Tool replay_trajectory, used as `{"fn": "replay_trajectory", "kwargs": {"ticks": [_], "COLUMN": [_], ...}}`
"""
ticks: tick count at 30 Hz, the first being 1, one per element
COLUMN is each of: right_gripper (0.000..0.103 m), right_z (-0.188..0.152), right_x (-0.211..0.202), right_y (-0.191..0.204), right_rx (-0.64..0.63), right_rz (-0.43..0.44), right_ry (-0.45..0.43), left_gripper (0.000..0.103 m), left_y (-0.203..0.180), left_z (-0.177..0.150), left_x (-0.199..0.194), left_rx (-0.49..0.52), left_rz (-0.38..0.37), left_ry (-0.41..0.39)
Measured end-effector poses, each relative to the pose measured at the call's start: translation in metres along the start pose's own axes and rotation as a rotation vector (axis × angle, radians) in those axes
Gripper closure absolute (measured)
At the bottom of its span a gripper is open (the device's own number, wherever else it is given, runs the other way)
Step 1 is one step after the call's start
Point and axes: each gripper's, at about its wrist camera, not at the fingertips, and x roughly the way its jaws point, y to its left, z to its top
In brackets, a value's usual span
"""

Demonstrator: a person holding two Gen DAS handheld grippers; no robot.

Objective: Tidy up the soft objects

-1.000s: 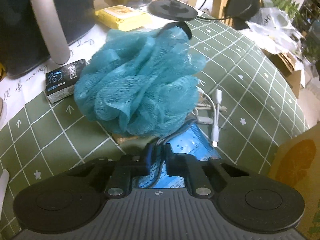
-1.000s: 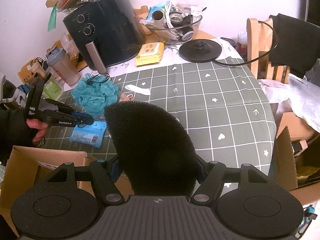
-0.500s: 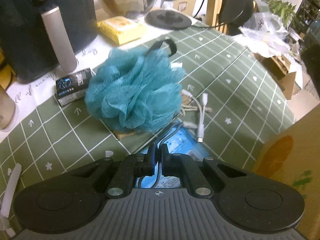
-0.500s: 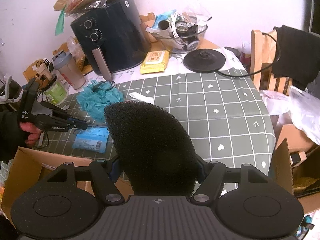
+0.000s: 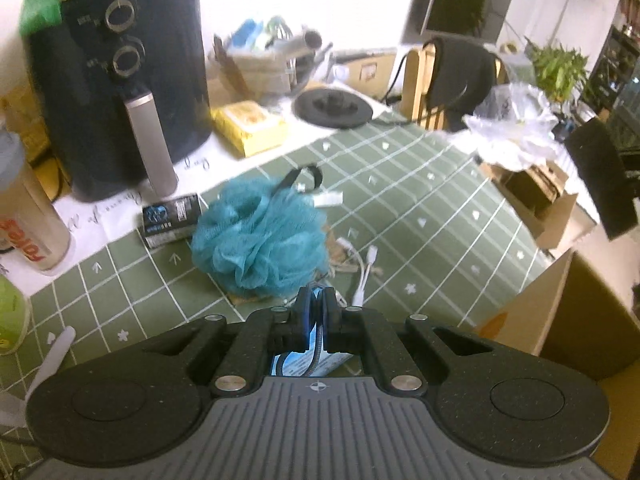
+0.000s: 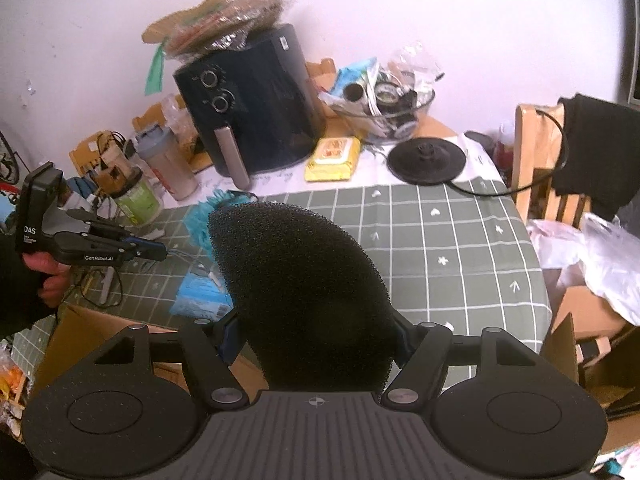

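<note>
Jaws of right gripper (image 6: 316,344) clamped across black foam sponge (image 6: 300,292), light and springy; left gripper (image 5: 316,308) pinched shut on thin cable (image 5: 316,354); teal mesh pouf (image 5: 260,240) best taken by its loop.

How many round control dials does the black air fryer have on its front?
2: the upper dial and the lower dial, one above the other, over the grey handle of the black air fryer.
</note>
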Motion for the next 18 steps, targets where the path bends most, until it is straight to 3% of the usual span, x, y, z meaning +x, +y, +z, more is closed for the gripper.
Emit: {"fn": "replay_trajectory", "kwargs": {"ticks": [9, 18], "right_gripper": [0.032, 0.032], "right_z": [0.005, 0.005], "right_x": [-0.008, -0.008], "right_y": [0.014, 0.025], "right_rx": [-0.044, -0.073], "right_rz": [0.066, 0.135], "right_ry": [-0.022, -0.019], "left_gripper": [0.097, 0.097], "left_y": [-0.033, -0.06], "left_z": [0.011, -0.001], "left_x": [-0.051, -0.079], "left_rx": [-0.034, -0.122], "left_rz": [0.063, 0.12], "left_ry": [-0.045, -0.006]}}
